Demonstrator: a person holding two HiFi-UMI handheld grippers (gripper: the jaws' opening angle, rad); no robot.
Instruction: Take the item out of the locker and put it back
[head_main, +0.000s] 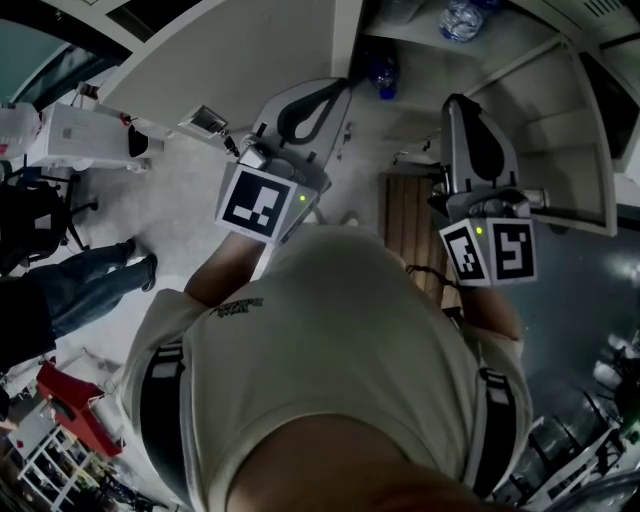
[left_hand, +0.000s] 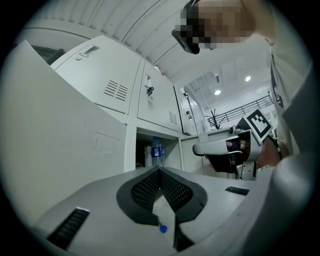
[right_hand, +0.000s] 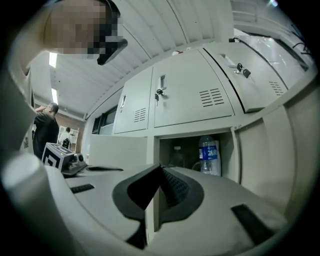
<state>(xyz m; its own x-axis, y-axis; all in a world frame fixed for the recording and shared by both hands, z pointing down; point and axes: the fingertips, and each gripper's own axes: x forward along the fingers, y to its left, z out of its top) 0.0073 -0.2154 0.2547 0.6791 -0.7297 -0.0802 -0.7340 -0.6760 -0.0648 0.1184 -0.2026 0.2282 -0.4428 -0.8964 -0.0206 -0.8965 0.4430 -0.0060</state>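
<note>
Two grippers, one in each hand: left gripper and right gripper. One marker cube of black-and-white squares on each: left cube, right cube. Both held level and side by side, aimed at the lockers.

Left gripper: jaws closed tip to tip, nothing between them. Right gripper: closed the same way, also empty.

One open compartment straight ahead, with one open door panel at each side: left door, right door. Above it in the right gripper view, three closed doors with vent slots, two of them with a key in the lock.

One water bottle upright at the right side of that compartment, clear with a blue label. Sits beyond the tips of both grippers, well apart from them: far and to the right of the right gripper, almost dead ahead of the left one. Just left of it, one pale object, too dim to identify.

In the head view, two bottles among the lockers: a blue bottle and, farther right, a clear bottle. Cannot tell which of these is the one ahead of the grippers.

White characters on the blue label, too small to read. Small dark print on the chest of the beige shirt, illegible.
</note>
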